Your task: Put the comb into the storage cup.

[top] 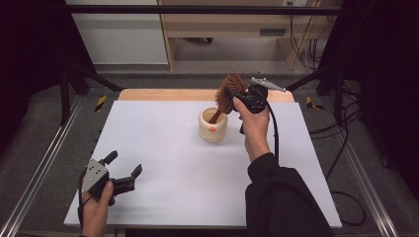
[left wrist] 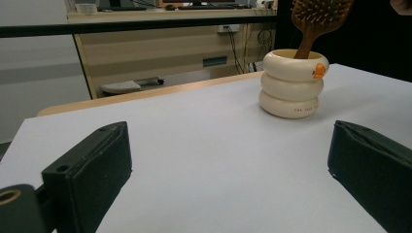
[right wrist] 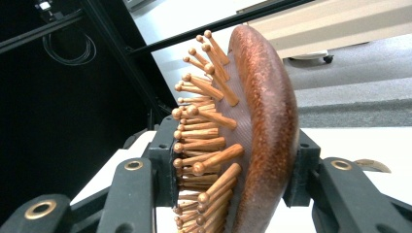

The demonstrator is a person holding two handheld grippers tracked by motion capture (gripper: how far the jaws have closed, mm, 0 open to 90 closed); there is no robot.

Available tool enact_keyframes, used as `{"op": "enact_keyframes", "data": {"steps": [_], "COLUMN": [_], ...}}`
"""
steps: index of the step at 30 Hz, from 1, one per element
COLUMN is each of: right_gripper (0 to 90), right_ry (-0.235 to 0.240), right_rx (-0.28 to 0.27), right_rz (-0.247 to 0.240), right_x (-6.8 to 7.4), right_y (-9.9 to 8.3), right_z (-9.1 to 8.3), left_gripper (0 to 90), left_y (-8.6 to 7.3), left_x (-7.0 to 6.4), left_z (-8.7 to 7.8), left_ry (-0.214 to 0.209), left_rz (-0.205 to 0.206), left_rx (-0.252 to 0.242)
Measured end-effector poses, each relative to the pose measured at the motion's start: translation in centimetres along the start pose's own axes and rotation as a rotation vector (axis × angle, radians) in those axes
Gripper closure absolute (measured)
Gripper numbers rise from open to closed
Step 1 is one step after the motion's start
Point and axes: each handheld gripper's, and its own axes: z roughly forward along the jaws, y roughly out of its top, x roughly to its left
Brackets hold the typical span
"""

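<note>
A wooden hairbrush stands handle-down in a cream ribbed cup near the back middle of the white table. My right gripper is shut on the brush's head; in the right gripper view the brush sits between the two black jaws, bristles to the left. My left gripper is open near the table's front left corner, with nothing between its fingers. In the left gripper view the cup and the brush show ahead on the right.
The white table top lies between cup and left gripper. A wooden strip runs along its back edge. Metal rails flank both sides. A cable trails from the right gripper along the forearm.
</note>
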Motion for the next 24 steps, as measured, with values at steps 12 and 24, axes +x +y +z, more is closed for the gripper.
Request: {"op": "enact_keyframes", "data": {"steps": [12,24], "right_gripper": [51.8,51.7], "right_ry": [-0.004,-0.008], "right_rx": [0.005,0.010], "right_rz": [0.005,0.012], "right_x": [-0.4,-0.7], "right_y": [-0.5,-1.2], "right_z": [0.2,0.2], "left_gripper": [2.0,1.8], "left_y": [0.0,0.0], "left_x": [0.0,0.0], "left_z": [0.0,0.0], "left_ry": [0.000,-0.003], "left_rz": [0.000,0.004], "left_rx": [0.000,-0.003]}}
